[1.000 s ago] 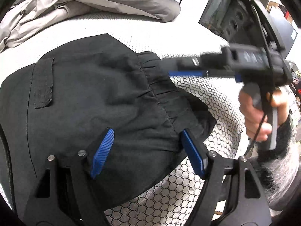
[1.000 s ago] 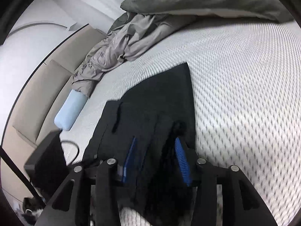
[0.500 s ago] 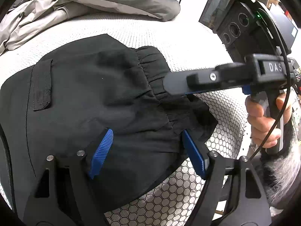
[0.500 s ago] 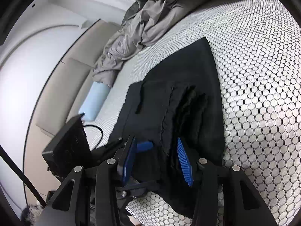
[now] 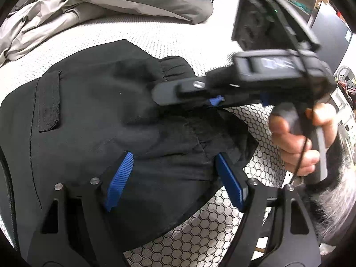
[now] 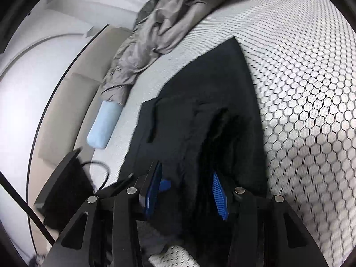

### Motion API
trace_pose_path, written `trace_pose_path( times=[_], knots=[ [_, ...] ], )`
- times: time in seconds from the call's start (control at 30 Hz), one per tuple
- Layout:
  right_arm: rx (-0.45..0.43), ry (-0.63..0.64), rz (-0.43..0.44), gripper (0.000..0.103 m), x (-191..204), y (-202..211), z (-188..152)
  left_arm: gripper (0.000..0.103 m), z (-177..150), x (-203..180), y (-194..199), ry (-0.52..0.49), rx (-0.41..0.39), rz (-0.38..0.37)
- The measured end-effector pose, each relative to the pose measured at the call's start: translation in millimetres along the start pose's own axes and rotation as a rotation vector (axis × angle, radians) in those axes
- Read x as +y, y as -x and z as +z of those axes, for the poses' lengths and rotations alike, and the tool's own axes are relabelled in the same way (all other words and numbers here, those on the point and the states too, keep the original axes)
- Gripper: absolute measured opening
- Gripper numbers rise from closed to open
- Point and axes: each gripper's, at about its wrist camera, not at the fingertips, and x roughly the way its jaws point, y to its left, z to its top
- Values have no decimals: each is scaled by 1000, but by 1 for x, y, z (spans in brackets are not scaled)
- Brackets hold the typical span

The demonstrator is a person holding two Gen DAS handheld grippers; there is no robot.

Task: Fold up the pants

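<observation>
Two tongs over the black pants [image 5: 93, 115], which lie flat on the honeycomb mattress [image 5: 200, 240], waistband at 3 o'clock. Left tongs [image 5: 173, 178] spread, straddling cloth, not pinching. Right tongs [image 6: 187, 191] closing around the gathered waistband; pads not yet pressing, as far as I see. Judgement: bite all layers squarely before lifting. Grey bedding [image 6: 160, 35] at 12; blue roll [image 6: 104, 126] at 9.

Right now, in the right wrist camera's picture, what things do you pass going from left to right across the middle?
Beige headboard → light blue pillow → black pants → white bed cover with the honeycomb pattern.
</observation>
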Motion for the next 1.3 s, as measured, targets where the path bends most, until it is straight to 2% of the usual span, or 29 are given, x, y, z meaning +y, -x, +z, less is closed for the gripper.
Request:
trace_pose_path(
  times=[0.03, 0.1, 0.23, 0.33, 0.43, 0.53, 0.7, 0.77, 0.9, 1.13, 1.3],
  knots=[
    [-19, -22, 2, 26, -3, 0, 3, 75, 0, 0, 0, -1, 0, 1],
    [-86, -28, 12, 17, -1, 8, 9, 75, 0, -1, 0, -5, -2, 3],
    [-132, 50, -15, 17, 18, 16, 13, 75, -1, -3, -1, -18, 1, 5],
    [-94, 4, -71, 18, 6, 4, 18, 75, -1, -3, -2, -17, 5, 3],
    [-41, -60, -12, 19, -8, 5, 18, 75, -1, -3, -1, -17, 4, 0],
    [-15, 12, 7, 21, 0, 19, 6, 75, -1, -2, 0, -15, 1, -7],
    [83, 105, 33, 25, 8, 26, -29, 76, -1, 2, 1, -1, 1, -17],
    [86, 110, 22, 25, 6, 25, -35, 76, 0, 1, 1, -2, 2, -12],
    [107, 54, 61, 25, 1, 16, -28, 76, 0, 1, 2, 6, -3, -10],
    [104, 73, 86, 28, 4, 21, -27, 76, 5, 8, 7, 32, -17, -32],
    [115, 52, 86, 27, -8, 18, -33, 77, 7, 3, -3, -1, -14, 2]
  ],
)
